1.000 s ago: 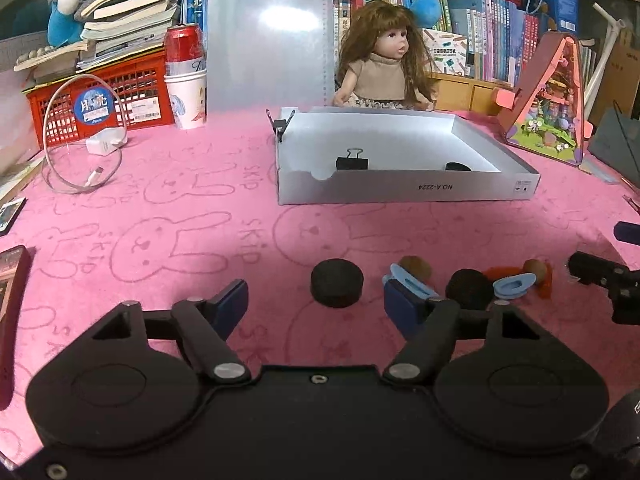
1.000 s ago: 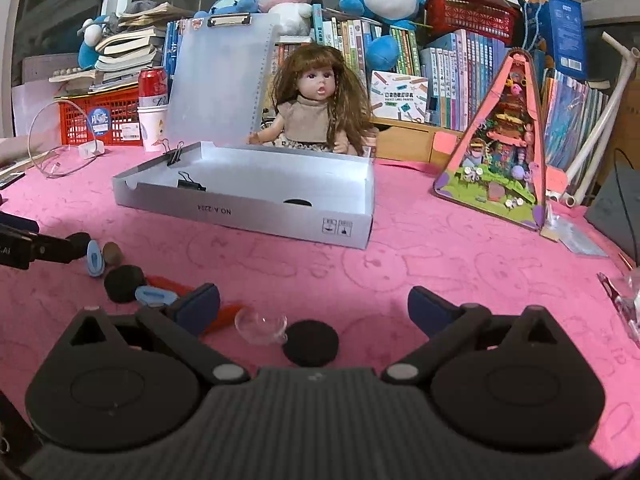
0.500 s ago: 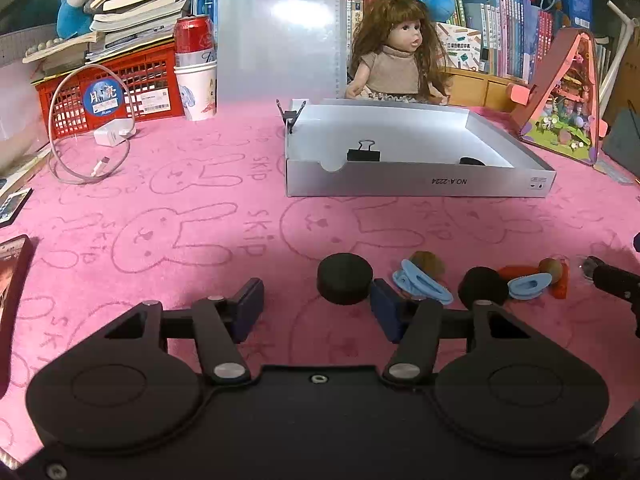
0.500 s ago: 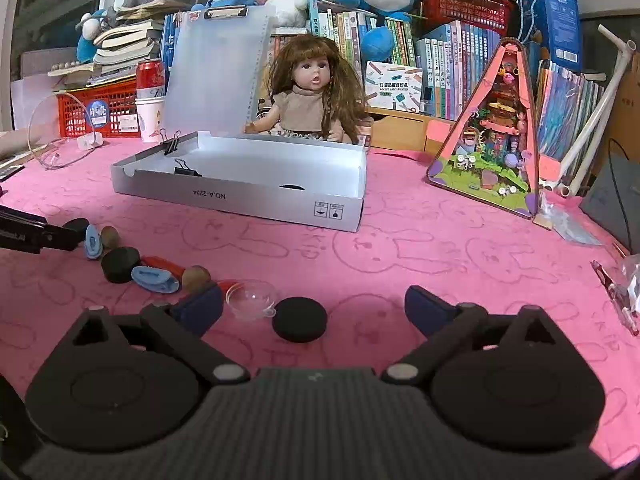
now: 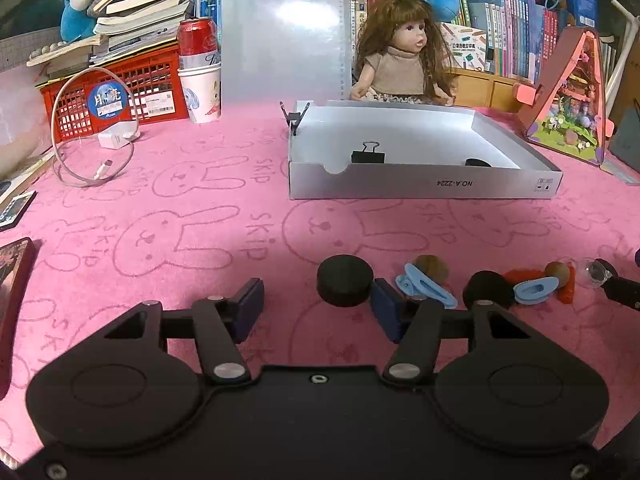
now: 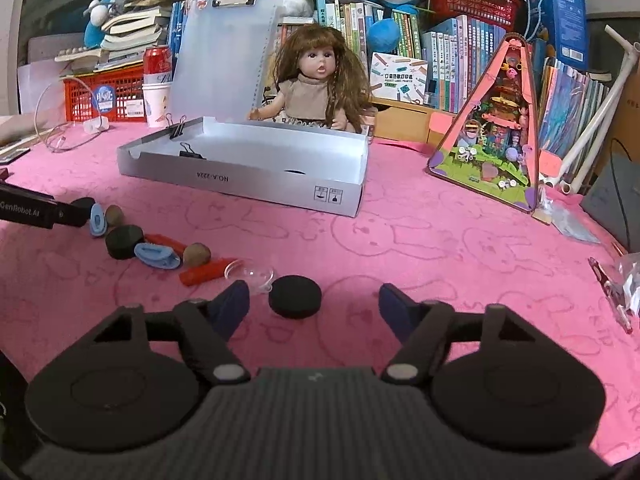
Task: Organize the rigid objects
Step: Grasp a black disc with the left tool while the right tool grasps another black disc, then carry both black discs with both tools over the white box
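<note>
A black disc (image 5: 344,285) lies flat on the pink cloth (image 5: 200,240), just ahead of the left gripper (image 5: 318,307), whose fingers are spread wide with nothing between them; the disc sits close against the inner edge of the right-hand finger, leaving bare cloth toward the other finger. A second black disc (image 6: 295,296) lies in front of the right gripper (image 6: 314,307), also spread wide and empty, nearer its left finger and just beside a clear plastic dome (image 6: 250,274). Further left in that view runs a row of small things: red pieces (image 6: 202,274), a brown ball (image 6: 197,255), blue clips (image 6: 156,256) and a third disc (image 6: 124,241). Beyond a broad band of bare cloth stands the grey box (image 5: 420,188), low-walled and open on top, holding a binder clip (image 5: 368,154). A doll (image 5: 400,56) sits behind its far edge.
</note>
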`<control>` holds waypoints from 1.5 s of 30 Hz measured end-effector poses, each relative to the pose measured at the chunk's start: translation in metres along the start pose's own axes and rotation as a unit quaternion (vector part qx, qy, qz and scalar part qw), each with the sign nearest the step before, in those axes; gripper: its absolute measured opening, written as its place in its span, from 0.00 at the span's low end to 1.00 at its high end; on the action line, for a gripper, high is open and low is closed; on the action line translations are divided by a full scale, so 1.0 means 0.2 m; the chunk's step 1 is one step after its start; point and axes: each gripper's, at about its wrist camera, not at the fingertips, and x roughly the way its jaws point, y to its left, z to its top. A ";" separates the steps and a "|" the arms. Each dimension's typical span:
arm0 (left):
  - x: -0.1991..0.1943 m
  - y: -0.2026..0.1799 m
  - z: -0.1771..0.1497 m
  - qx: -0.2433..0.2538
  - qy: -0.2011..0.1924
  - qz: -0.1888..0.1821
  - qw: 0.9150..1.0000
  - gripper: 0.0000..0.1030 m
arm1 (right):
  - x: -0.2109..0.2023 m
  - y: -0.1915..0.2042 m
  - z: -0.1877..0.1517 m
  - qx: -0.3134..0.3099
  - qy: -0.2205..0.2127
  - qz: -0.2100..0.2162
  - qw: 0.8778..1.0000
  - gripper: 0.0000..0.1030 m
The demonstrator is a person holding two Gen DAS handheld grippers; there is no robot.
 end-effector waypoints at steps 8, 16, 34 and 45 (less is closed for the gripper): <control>0.01 -0.03 0.00 0.006 -0.006 0.005 1.000 0.56 | 0.07 0.03 0.02 0.006 0.008 0.005 1.000 0.59; 0.02 -0.04 0.00 0.006 -0.010 0.008 1.000 0.55 | 0.07 0.04 0.00 0.028 0.001 0.012 1.000 0.47; 0.04 -0.11 0.01 0.028 -0.020 0.004 0.999 0.35 | 0.07 0.05 -0.01 0.038 -0.007 0.010 0.999 0.41; -0.01 -0.12 0.05 0.030 -0.026 0.006 0.999 0.29 | 0.04 0.06 0.03 0.041 -0.014 0.010 0.999 0.35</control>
